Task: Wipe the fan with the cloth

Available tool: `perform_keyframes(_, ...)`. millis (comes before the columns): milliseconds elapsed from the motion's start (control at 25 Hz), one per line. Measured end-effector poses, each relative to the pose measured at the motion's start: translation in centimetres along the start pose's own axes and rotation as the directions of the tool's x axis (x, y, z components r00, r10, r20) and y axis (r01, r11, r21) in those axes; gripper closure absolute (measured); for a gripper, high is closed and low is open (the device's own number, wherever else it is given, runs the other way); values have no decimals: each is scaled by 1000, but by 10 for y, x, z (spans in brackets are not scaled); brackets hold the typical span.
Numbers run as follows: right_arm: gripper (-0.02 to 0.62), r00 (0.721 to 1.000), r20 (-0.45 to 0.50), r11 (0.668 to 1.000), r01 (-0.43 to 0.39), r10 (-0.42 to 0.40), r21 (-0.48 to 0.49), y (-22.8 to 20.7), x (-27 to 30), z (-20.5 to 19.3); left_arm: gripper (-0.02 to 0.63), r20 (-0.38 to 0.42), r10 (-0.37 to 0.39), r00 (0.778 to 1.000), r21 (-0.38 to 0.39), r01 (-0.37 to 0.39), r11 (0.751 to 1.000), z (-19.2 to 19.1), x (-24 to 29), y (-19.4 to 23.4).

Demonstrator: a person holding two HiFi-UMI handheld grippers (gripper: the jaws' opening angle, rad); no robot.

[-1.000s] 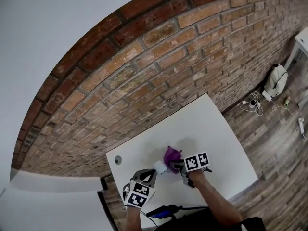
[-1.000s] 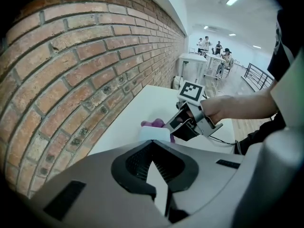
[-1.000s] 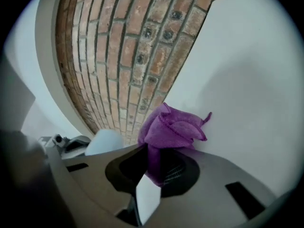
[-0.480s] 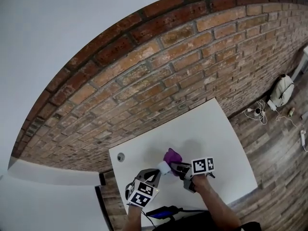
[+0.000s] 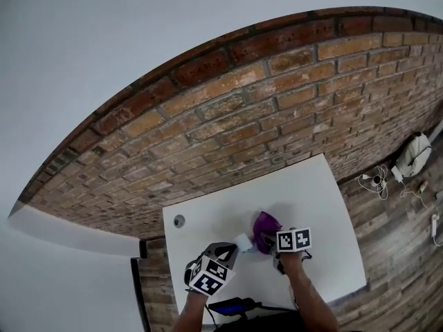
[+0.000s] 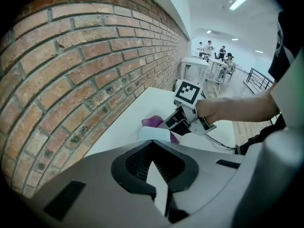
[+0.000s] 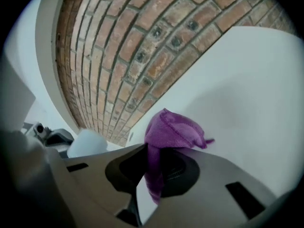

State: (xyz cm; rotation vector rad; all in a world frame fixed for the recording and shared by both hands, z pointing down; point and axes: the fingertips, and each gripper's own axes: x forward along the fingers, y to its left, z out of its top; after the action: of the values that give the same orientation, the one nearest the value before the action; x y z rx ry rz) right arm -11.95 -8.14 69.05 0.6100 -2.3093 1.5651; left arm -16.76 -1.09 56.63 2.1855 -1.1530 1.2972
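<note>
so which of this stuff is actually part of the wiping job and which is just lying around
Job:
purple cloth, held in the right gripper
small white fan, held in the left gripper
white table beneath

Lying about:
cables on the floor
white bag-like object beside them
blue-black device just behind the left gripper

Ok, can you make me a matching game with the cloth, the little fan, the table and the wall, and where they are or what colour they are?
Things:
1. cloth
2. little fan
3. table
4. wall

Clues:
A. made of red-brown bricks
B. white, pinched in the left gripper
C. purple, pinched in the right gripper
D. flat white top under both grippers

Pairs: 1-C, 2-B, 3-D, 4-A
</note>
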Motion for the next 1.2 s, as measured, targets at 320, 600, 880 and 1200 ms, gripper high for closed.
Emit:
perform_keyframes(320,540,985,-32,976,-161,167,143,29,32,-7,606,12,0,1000,-24,1,1000,0,0,-1)
perform_keyframes(600,540,997,-57,996,-47,52,75,5,12,-39,606,22,6,1000,-22,-6,1000,2,0,2)
perform_keyframes(880,540,996,-73,998,-58,59,22,10,-13,-37,606,21,0,1000,-18,0,1000,2,-1,-1)
perform_keyframes(1200,540,989,-128,997,-76,74,-12,12,48,13,606,30,7,1000,-19,-6,1000,8,1,0)
